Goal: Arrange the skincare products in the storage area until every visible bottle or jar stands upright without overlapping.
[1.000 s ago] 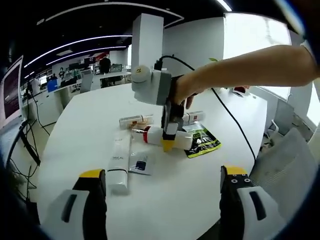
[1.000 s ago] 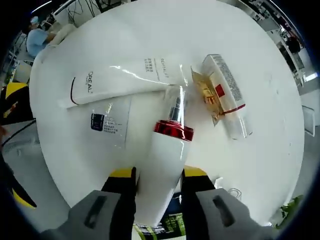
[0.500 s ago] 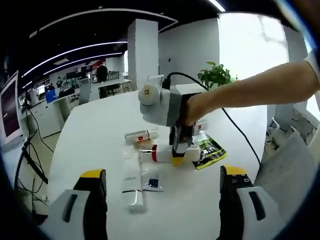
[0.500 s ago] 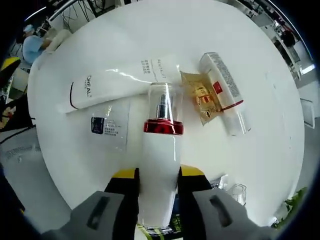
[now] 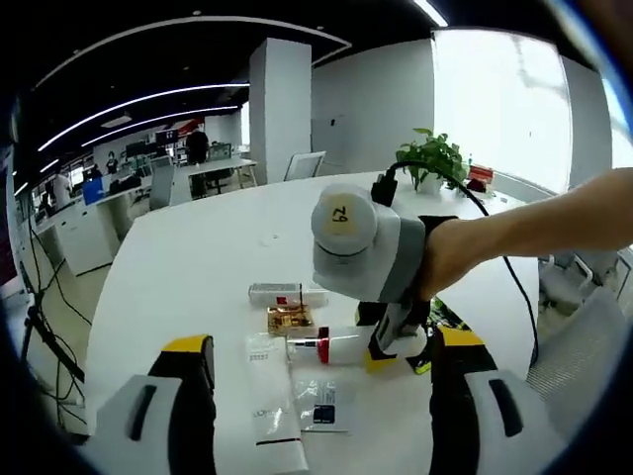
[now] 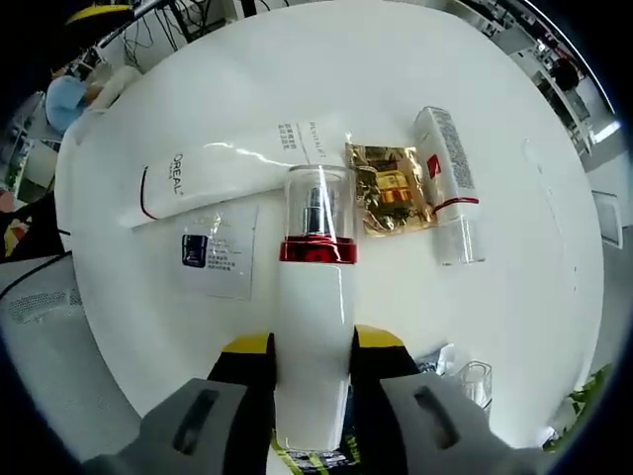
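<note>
So far nothing stands up. The right gripper (image 6: pixel 311 358) squeezes the pump bottle (image 6: pixel 315 327), lying level between its jaws. Past its tip lie the white tube (image 6: pixel 232 170), gold packet (image 6: pixel 388 190) and small bottle (image 6: pixel 447 196). The left gripper (image 5: pixel 312 351) hangs wide apart, holding nothing.

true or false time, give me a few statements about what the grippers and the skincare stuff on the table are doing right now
1. The right gripper is shut on the white pump bottle. True.
2. The left gripper holds the white tube. False: its jaws stand open with nothing between them.
3. The gold sachet lies between the pump bottle's clear cap and the slim white bottle. True.
4. The white tube stands upright on the table. False: it lies flat.
5. The small sample card lies beside the white tube. True.
</note>
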